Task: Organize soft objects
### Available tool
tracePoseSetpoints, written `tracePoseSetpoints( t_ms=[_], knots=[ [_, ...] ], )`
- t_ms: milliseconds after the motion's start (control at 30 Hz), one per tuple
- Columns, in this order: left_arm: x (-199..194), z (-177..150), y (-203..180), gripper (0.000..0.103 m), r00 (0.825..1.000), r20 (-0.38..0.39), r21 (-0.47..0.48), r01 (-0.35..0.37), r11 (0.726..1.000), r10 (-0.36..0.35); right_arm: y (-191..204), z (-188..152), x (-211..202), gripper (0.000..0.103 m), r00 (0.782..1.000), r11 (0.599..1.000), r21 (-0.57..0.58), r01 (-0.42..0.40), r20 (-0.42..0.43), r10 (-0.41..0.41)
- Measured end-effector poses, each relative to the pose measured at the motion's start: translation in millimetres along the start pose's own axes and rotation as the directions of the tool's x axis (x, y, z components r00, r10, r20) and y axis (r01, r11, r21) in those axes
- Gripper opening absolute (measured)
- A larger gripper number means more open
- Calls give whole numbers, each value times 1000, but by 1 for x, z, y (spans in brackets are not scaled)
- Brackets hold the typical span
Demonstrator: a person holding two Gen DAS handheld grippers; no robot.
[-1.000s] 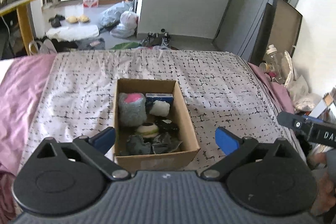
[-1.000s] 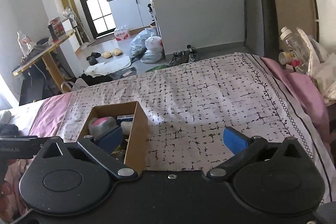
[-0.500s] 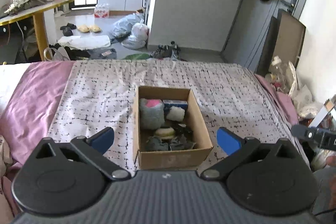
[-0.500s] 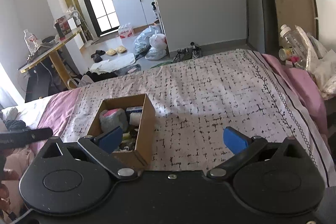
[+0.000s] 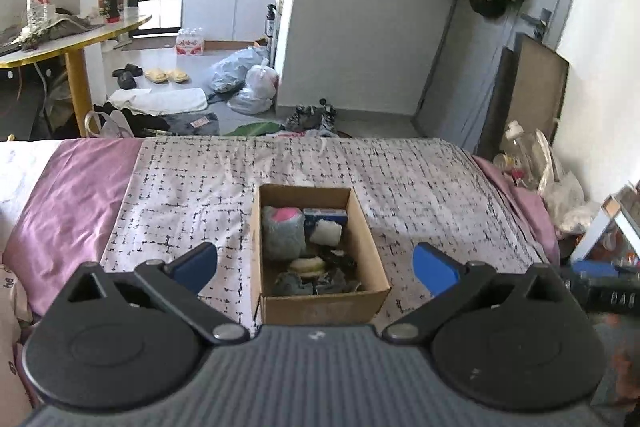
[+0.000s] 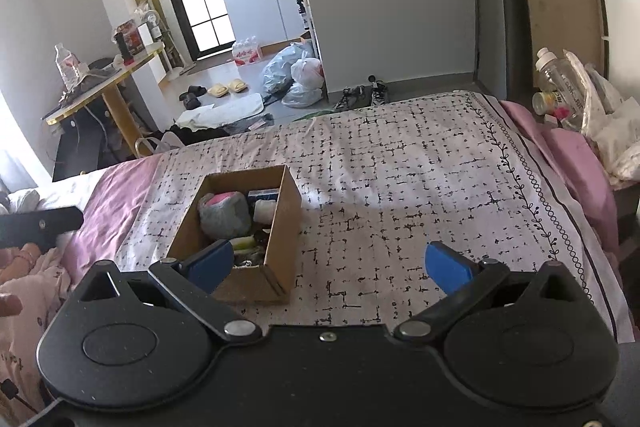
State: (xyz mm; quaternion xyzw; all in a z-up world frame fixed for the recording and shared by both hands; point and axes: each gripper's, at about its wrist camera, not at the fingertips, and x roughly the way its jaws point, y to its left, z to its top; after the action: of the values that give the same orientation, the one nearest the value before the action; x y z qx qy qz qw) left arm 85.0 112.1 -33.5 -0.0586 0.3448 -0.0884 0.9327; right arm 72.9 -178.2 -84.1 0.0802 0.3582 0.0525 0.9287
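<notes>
Both grippers are pulling back and rising from the cardboard box (image 5: 320,301), so the box is looking smaller and farther than one second ago, and more of the room is coming into view. The box is sitting on the patterned bedspread (image 5: 420,187), about in the middle of the bed, and its top is open. Inside it, a grey plush with a pink patch (image 5: 282,231) is lying at the far left, a blue packet (image 5: 325,214) and a small white soft piece (image 5: 326,231) are lying beside it to the right, and a pale round item (image 5: 306,264) and some dark crumpled cloths (image 5: 294,283) are filling the near part.

The left gripper (image 5: 315,263) is hovering above the near side of the box with its blue pads wide apart and nothing between them. The right gripper (image 6: 326,265) is hanging to the right of the box, also spread wide and carrying nothing; its left pad is overlapping the near corner of the box in the right wrist view.

A pink sheet (image 5: 68,195) is showing at the left of the bedspread. Beyond the bed, plastic bags (image 5: 250,79) and slippers (image 5: 166,75) are lying on the floor.
</notes>
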Motion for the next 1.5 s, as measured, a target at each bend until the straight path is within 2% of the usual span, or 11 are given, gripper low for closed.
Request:
tracePoseSetpoints(
  t_ms=[433,833,1000,1200,1500],
  knots=[
    [-5,12,-15,103,999,42,-9,-32,999,32,2,-2,-6,103,999,999,-36,-37,-14,37],
    [4,-1,-25,103,998,-10,33,-63,997,63,2,0,-4,103,999,998,-34,-50,-18,49],
    [7,-6,-19,103,997,-43,15,-59,998,60,3,0,-4,103,999,998,-34,-44,-10,44],
    [6,-10,-12,103,997,-48,-16,-67,998,66,2,2,-3,103,999,999,-37,-35,-9,35],
    [6,-10,-21,103,997,-43,31,-55,998,57,-2,5,-4,103,1000,999,-34,-30,-5,30]
  ],
)
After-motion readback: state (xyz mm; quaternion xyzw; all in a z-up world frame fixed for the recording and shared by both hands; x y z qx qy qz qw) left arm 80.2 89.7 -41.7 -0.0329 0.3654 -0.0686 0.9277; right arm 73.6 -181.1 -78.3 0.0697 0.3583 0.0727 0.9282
